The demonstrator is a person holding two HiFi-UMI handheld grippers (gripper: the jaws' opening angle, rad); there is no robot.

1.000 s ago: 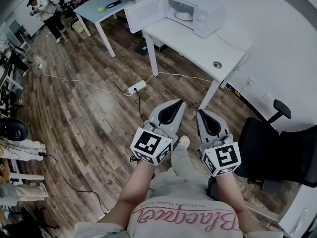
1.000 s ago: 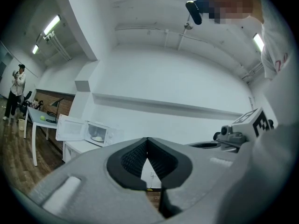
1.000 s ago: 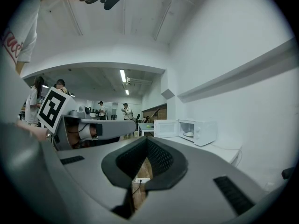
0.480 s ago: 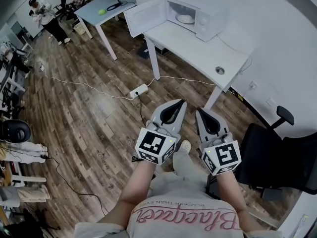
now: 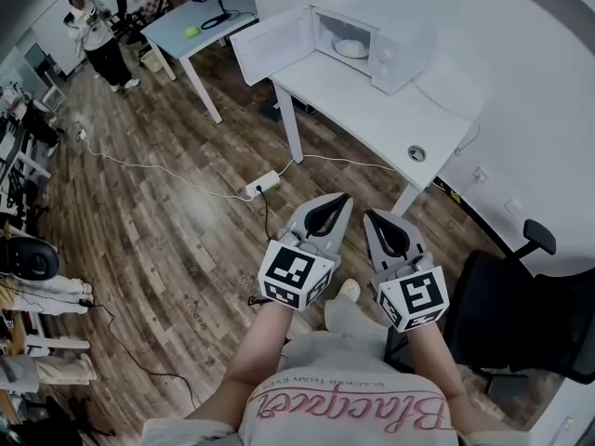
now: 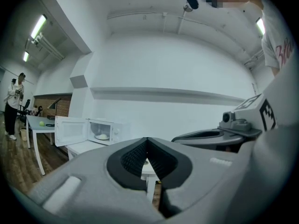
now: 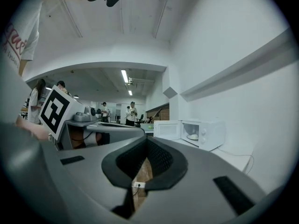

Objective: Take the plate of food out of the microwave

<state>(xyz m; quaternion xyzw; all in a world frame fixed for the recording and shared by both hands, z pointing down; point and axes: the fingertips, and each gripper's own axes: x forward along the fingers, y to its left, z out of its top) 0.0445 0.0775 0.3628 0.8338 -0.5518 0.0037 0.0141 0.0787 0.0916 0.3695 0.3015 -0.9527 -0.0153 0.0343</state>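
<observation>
The left gripper [image 5: 342, 200] is held with jaws pressed together on nothing, and just right of it the right gripper [image 5: 370, 216] is likewise closed and empty; each bears a black-and-white square marker [image 5: 296, 275]. Pink script on the shirt [image 5: 349, 407] is seen upside down and cannot be read surely. Far off, on the white table [image 5: 372, 110], the plate of food [image 5: 351, 48] is seen inside the microwave [image 5: 402, 49], whose door [image 5: 270, 43] stands open.

At the upper middle of the head view I see a boxy white microwave [image 5: 398, 37]. It stands upright on the far end of a white bench [image 5: 372, 110], and its white door [image 5: 270, 43] is swung wide open to the left. Inside the open cavity, a small white plate of pale food [image 5: 351, 48] lies flat.
</observation>
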